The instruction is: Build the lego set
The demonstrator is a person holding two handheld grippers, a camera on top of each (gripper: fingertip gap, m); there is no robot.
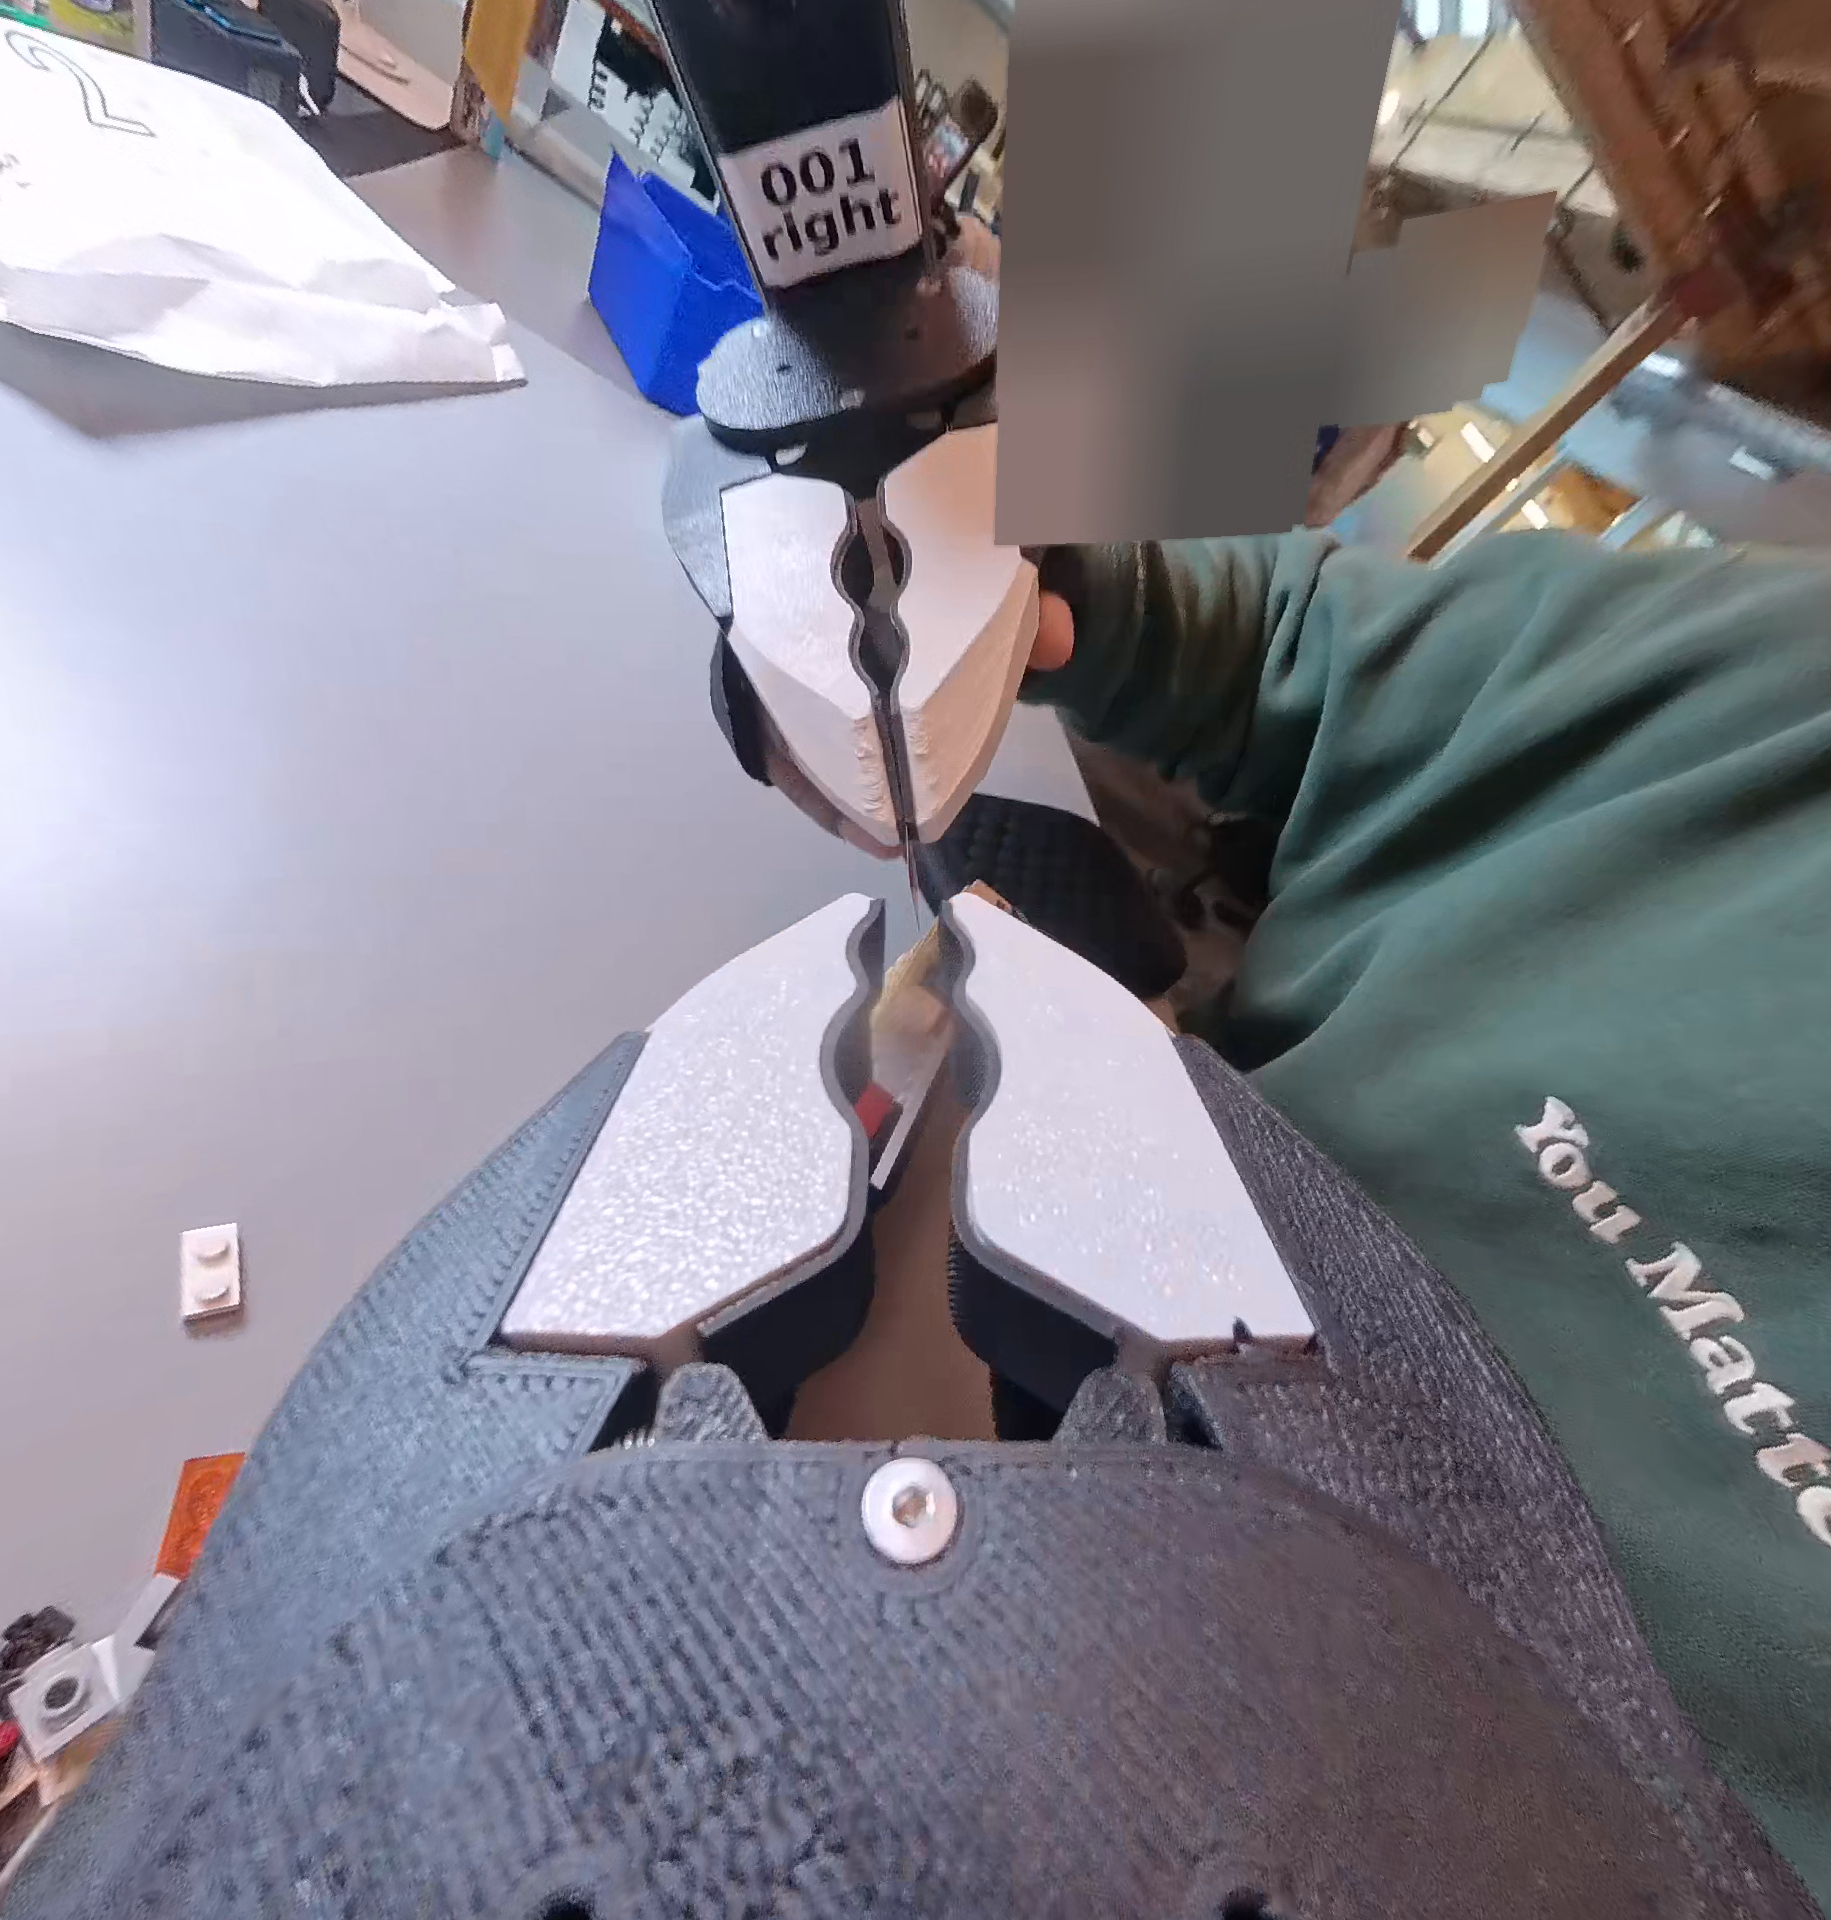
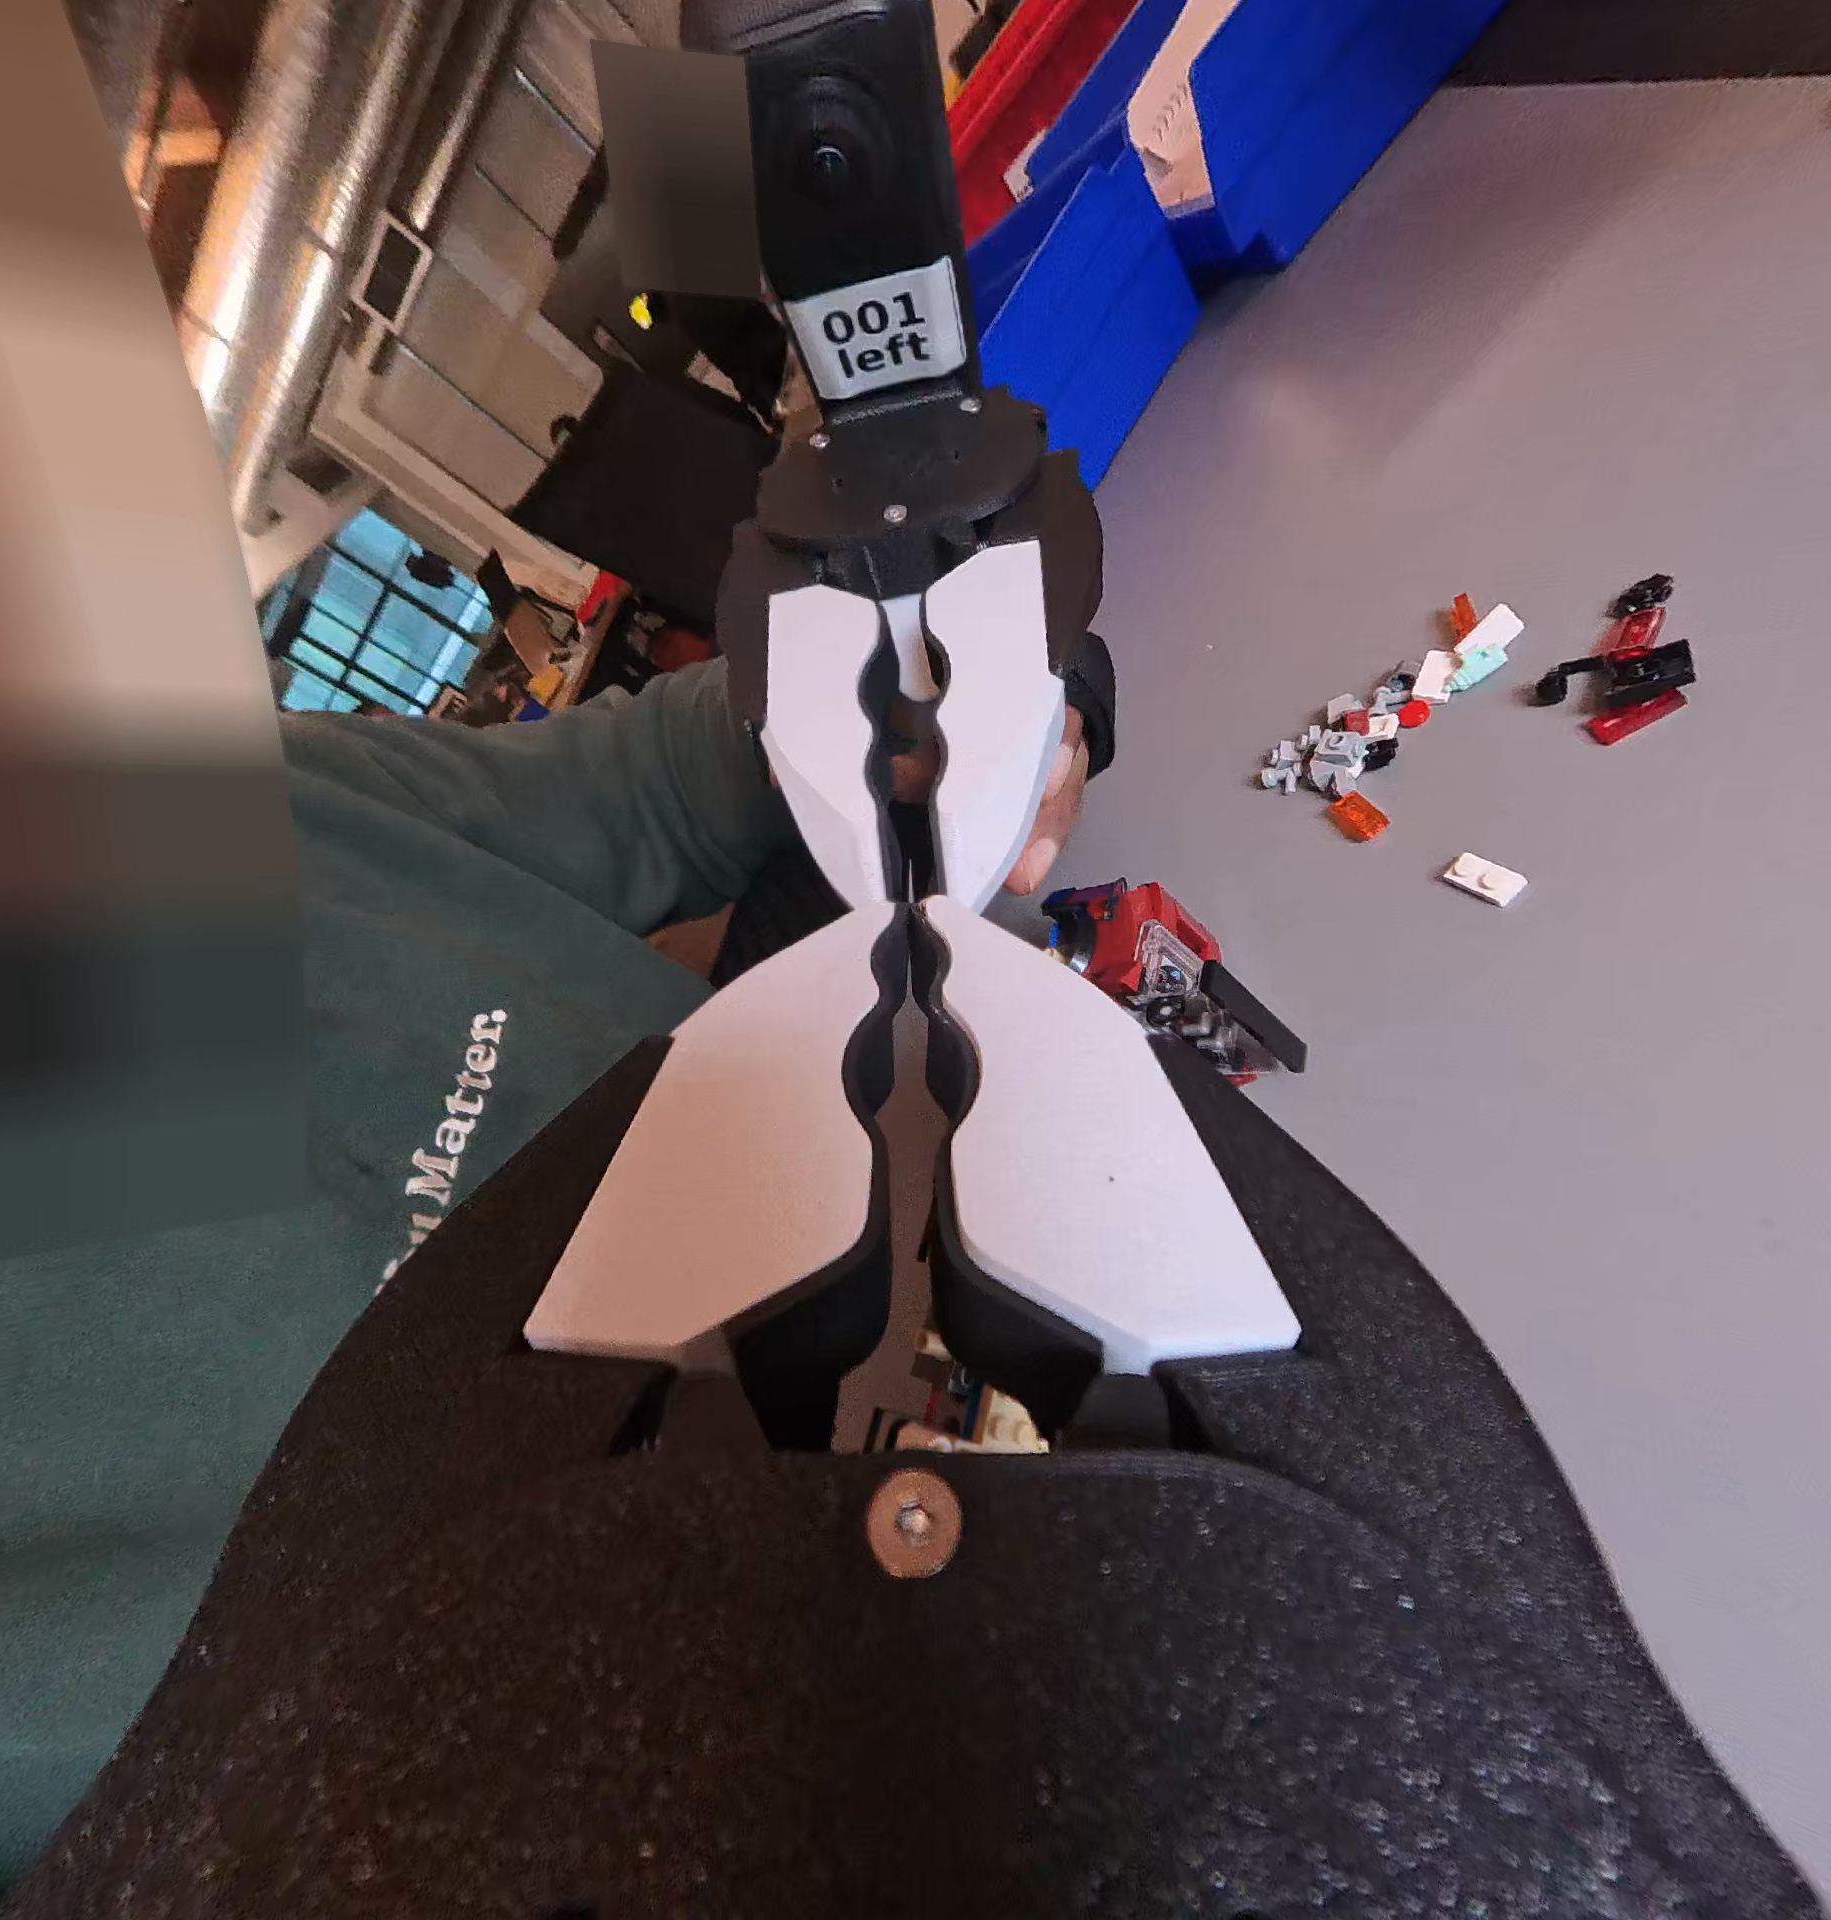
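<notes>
The two grippers are held tip to tip above a grey table [image 2: 1513, 1143], each pointing at the other. In the left wrist view, the left gripper [image 1: 913, 914] has its white fingers [image 1: 724, 1143] a little apart, with a narrow gap at the tips. A thin flat piece [image 1: 906, 1023], tan and white with a red part, sits in this gap, but whether the fingers really press on it cannot be told.

The right gripper [image 1: 906, 831] comes from the far side in that view. Its fingers are pressed together on something very thin and dark at the tips; what this thing is cannot be seen. In the right wrist view its own fingers [image 2: 755, 1174] also meet at the tips.

The partly built lego model [image 2: 1150, 961], red with black and grey parts, lies on the table just to the right of the meeting tips. Farther right is a small heap of loose lego pieces [image 2: 1410, 707], and one white plate [image 2: 1482, 880] lies apart from it. Blue bins [image 2: 1150, 260] stand at the far edge. A white paper bag [image 1: 184, 239] lies far left in the left wrist view. A person in a green sweatshirt [image 1: 1513, 883] holds the tools.
</notes>
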